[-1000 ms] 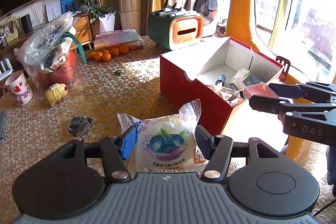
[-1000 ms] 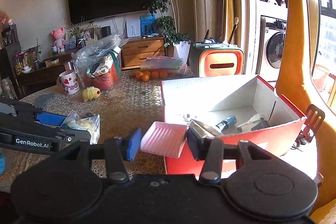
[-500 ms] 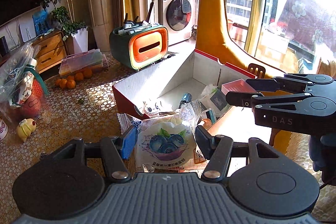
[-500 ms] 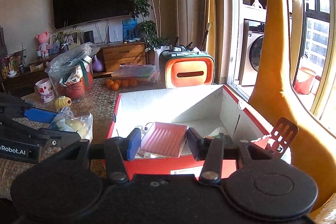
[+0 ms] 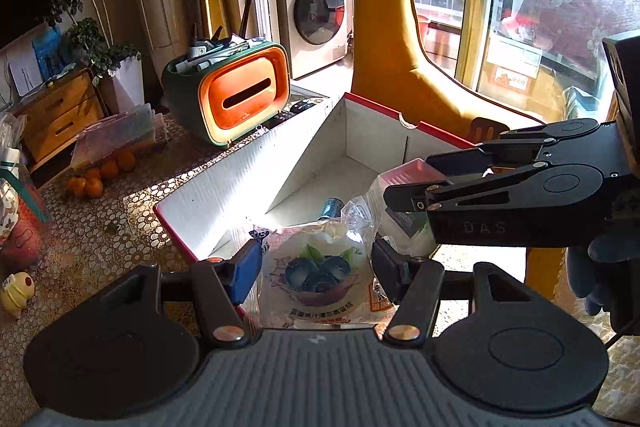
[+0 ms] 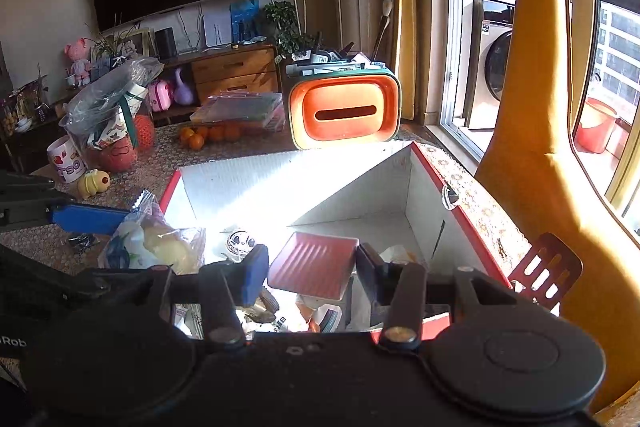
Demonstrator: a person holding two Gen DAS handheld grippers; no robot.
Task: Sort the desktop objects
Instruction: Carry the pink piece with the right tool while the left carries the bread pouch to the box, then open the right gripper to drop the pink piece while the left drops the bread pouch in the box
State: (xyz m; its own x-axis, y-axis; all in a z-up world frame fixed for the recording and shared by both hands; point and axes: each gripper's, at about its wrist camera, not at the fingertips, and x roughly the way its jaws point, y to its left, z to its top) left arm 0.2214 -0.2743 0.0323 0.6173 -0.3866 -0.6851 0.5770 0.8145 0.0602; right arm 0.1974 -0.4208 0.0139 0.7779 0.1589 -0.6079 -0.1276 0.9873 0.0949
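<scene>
The left gripper (image 5: 312, 267) clamps a clear snack bag printed with blueberries (image 5: 320, 275) between its blue pad and its black one, and the bag hangs over the near edge of the red cardboard box (image 5: 256, 167). In the right wrist view the same bag (image 6: 160, 243) shows its pale yellow contents, pinched by the blue finger at the left.

The right gripper (image 6: 308, 271) grasps a small pink ribbed tray (image 6: 314, 261) by its two sides, held above the open box (image 6: 472, 195). From the left wrist view that tray (image 5: 404, 175) sticks out ahead of the black fingers, with a blue-gloved hand (image 5: 600, 267) behind them.

Inside the white-lined box lie a blue cylinder (image 5: 331, 207), a small round panda-like face (image 6: 240, 241) and some packets.

Beyond the box on the patterned table (image 5: 100, 227) stand an orange and green tissue holder (image 5: 232, 99) stuffed with pens, a heap of oranges (image 5: 100, 173), and a small yellow toy (image 5: 16, 293).
</scene>
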